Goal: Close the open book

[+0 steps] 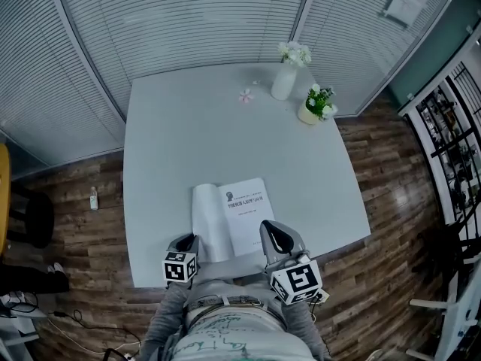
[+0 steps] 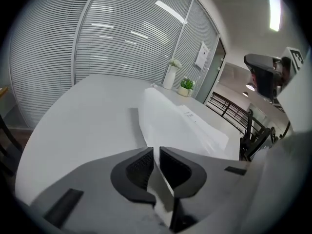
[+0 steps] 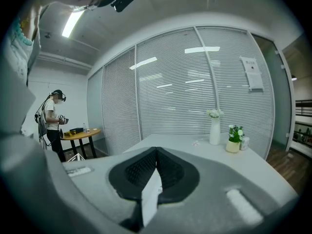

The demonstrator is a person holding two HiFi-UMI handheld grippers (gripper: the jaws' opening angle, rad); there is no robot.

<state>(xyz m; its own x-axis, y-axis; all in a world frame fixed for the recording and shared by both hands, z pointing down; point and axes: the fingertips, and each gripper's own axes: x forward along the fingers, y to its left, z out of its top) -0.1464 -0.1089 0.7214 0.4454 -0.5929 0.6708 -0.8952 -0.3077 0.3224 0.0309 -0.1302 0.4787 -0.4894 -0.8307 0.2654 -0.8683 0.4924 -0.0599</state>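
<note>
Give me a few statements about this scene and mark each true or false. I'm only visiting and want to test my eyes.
1. The book lies open on the table. True.
2. The left gripper is empty. False: its jaws pinch a page of the book.
3. The right gripper is shut on the book. True.
4. The book lies right beside the vase. False: the vase stands at the far edge, and the book is at the near edge, by the person.
5. A small potted plant stands near the vase. True.
</note>
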